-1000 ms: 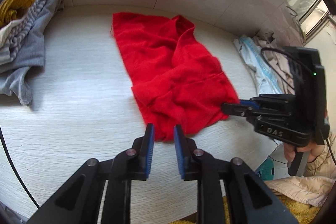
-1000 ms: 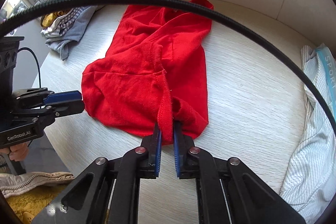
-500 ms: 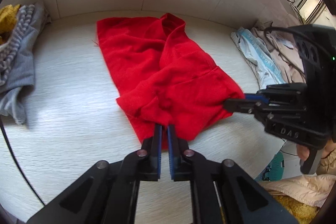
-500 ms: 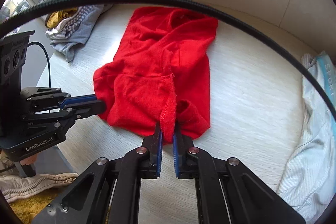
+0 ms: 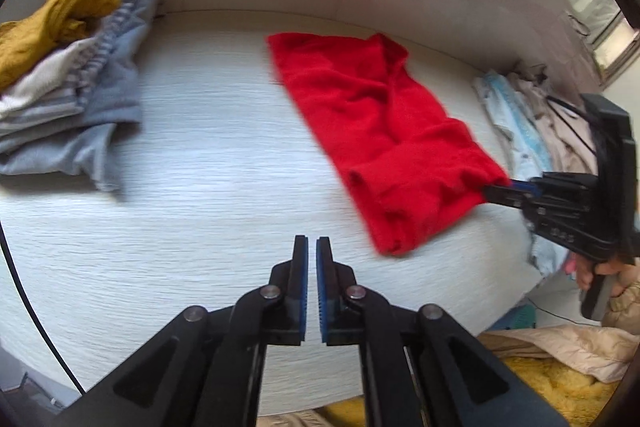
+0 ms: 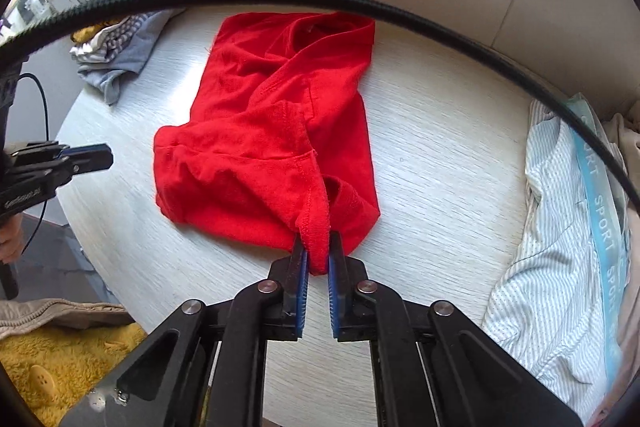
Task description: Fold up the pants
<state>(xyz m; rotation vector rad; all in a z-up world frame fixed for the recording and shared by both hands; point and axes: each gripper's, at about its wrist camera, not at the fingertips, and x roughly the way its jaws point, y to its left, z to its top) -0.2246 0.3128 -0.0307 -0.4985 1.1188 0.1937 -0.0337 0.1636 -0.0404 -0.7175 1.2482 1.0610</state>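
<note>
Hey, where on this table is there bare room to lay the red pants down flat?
Widest bare patch: between the grey clothes pile and the red pants, ahead of the left tool. A narrower strip separates pants and striped garment. Both table ends are crowded.

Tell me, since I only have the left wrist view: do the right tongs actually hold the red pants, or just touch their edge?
Observer: The right wrist view shows the right tongs shut on a bunched hem fold of the red pants, with cloth pinched between them.
Operator: Where do my left tongs sit from that side?
Observer: The left tongs are off the left edge of the pants. A strip of bare table lies between, so they are not touching the cloth.
Operator: What is that pale cloth on the right?
Observer: It is a striped garment with a blue band that reads SPORT. It lies apart from the pants.
</note>
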